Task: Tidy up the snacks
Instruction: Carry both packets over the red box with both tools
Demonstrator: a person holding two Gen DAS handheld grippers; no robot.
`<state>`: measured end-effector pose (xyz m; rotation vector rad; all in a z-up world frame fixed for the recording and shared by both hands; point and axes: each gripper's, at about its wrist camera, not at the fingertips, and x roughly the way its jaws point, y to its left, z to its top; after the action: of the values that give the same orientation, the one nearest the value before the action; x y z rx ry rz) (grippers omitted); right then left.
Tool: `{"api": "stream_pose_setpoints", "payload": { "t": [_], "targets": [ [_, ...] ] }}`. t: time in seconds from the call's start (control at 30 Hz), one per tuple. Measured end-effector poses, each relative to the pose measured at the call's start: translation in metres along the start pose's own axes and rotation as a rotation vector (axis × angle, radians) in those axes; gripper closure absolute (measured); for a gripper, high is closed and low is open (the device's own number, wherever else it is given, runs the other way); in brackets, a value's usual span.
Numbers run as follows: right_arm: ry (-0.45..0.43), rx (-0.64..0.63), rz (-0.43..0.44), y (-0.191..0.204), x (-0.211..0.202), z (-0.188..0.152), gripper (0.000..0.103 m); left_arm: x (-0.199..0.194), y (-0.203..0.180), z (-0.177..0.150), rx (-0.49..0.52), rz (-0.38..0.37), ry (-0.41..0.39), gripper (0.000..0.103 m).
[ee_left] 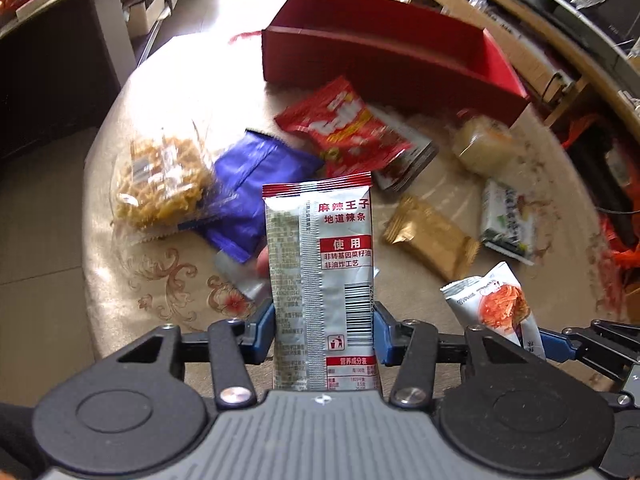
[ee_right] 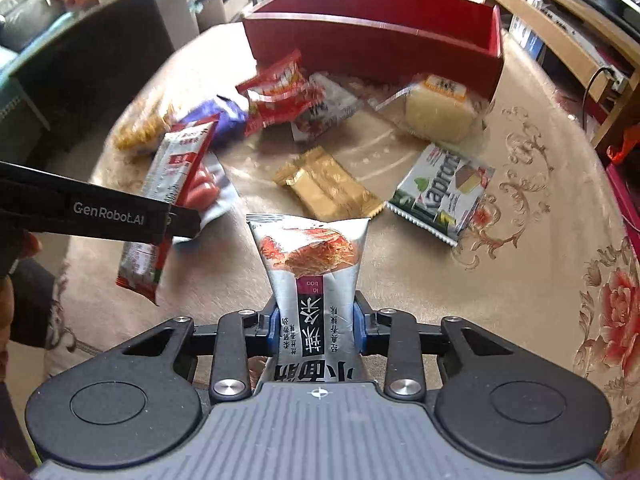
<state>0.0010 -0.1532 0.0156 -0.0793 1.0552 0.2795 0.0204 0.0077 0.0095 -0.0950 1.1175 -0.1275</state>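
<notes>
left gripper [ee_left: 324, 334]: clamped on a silver spicy-strip packet [ee_left: 322, 272], blue pads pressing both long edges; packet stands upright off the table, red band along its top edge, barcode and small red print on the side facing the camera
right gripper [ee_right: 317, 322]: clamped on a silver packet [ee_right: 314, 272] with a picture of red shredded strips and a black label with white characters; pinched at its waist, the upper part puffs out
both held packets: lifted above the tablecloth, on the near side of the red box [ee_left: 384, 46]
red box: open-topped cardboard, low walls, at the far edge of the table; inside looks bare where visible
loose snacks, near side of the red box: red chip bag [ee_left: 344, 124] closest to it, lying partly over a dark flat packet; purple bag [ee_left: 256, 188] and clear bag of yellow twists [ee_left: 164, 178] to its left
loose snacks, right of the chip bag: pale cake in clear wrap [ee_right: 438, 108], just beside the box's right corner; gold wrapper [ee_right: 328, 188]; green-and-white wafer pack [ee_right: 442, 192]
sausage pack [ee_right: 204, 190]: clear wrap, red sausages, partly hidden behind the left gripper in the right wrist view
surface: round table under a beige cloth [ee_right: 520, 220] with red flowers and brown scrollwork
room: pale wooden shelving on the right, dark furniture on the left, light floor beyond the red box; background blurred
</notes>
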Motion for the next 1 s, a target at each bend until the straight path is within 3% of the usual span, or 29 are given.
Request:
{"api": "stream_pose_setpoints", "payload": {
  "t": [0.17,0.43,1.0],
  "targets": [
    [-0.075,0.041,-0.016,-0.003,-0.014,0.007,0.062,-0.007,-0.007,0.011,0.01,-0.006,-0.031,0.059],
    [-0.166,0.082,-0.038,-0.016,-0.018,0.049,0.062,-0.006,-0.02,0.049,0.041,0.009,-0.093,0.059],
    [-0.246,0.134,-0.082,-0.048,0.009,0.134,0.062,0.018,-0.033,0.145,0.067,0.035,-0.198,0.059]
  ]
}}
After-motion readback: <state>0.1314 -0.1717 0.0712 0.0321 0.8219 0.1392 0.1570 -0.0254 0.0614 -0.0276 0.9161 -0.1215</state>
